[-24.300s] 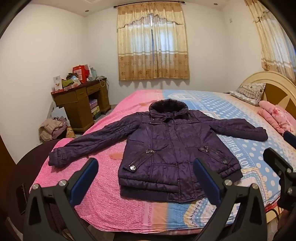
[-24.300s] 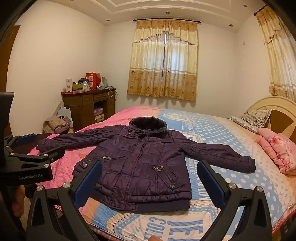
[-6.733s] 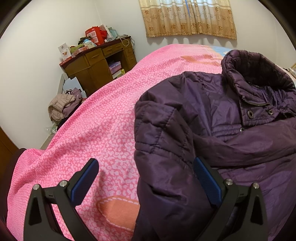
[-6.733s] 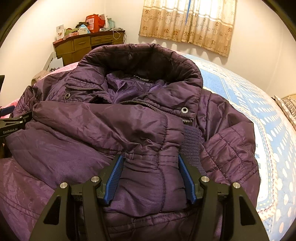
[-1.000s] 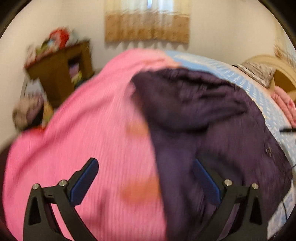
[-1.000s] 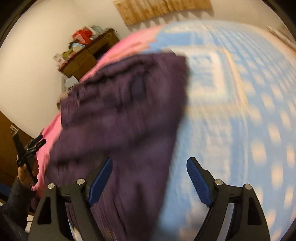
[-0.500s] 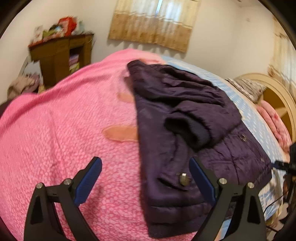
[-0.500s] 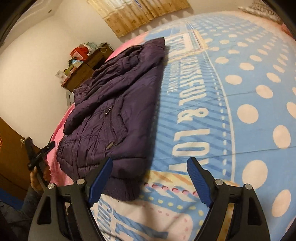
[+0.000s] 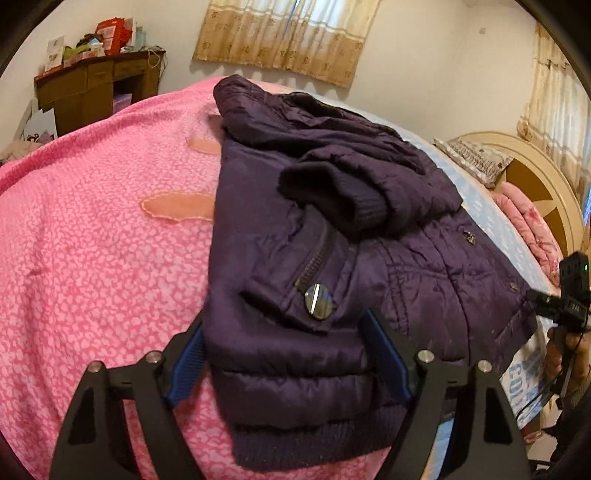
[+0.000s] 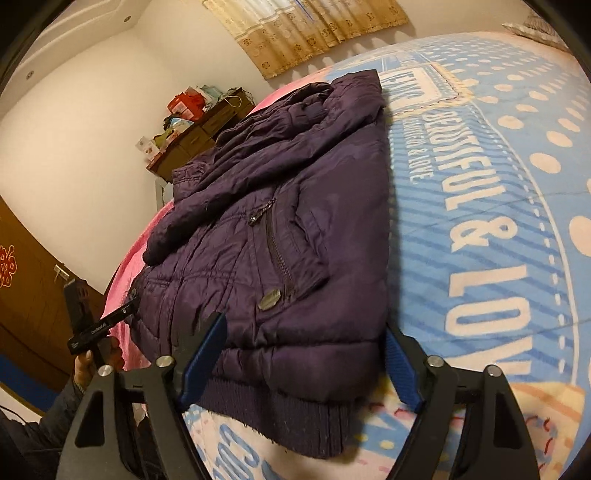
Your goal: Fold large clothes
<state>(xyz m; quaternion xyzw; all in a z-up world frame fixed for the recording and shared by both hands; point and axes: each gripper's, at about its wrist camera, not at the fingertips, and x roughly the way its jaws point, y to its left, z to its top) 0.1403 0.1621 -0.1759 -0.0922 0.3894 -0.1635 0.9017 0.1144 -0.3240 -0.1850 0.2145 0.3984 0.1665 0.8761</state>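
**Both claws at the jacket's hem corners**

Along the near edge of the bed [image 9: 92, 229] lies the purple jacket [image 9: 332, 258], its sleeves folded in over the chest, one ribbed cuff [image 9: 332, 199] resting on top near the middle. It sits across the seam where the pink half of the bedspread meets the blue dotted half, collar toward the far edge, ribbed hem toward me.

My left claw [image 9: 284, 362] straddles the hem corner on the pink side; its jaws have just been closing, and the padded fabric now fills the gap between the blue pads, which look to be pressing on it. My right claw [image 10: 303, 358] does the same at the hem corner on the blue side [image 10: 498, 184], jaws likewise just closing, with the quilted edge bunched between its pads.

From each wrist view I see the other claw held in a hand [image 10: 92, 365] at the bed's near edge. Farther out stand a wooden dresser [image 9: 92, 88], cluttered on top, curtains [image 9: 288, 33], and a headboard [image 9: 532, 184] with pillows.
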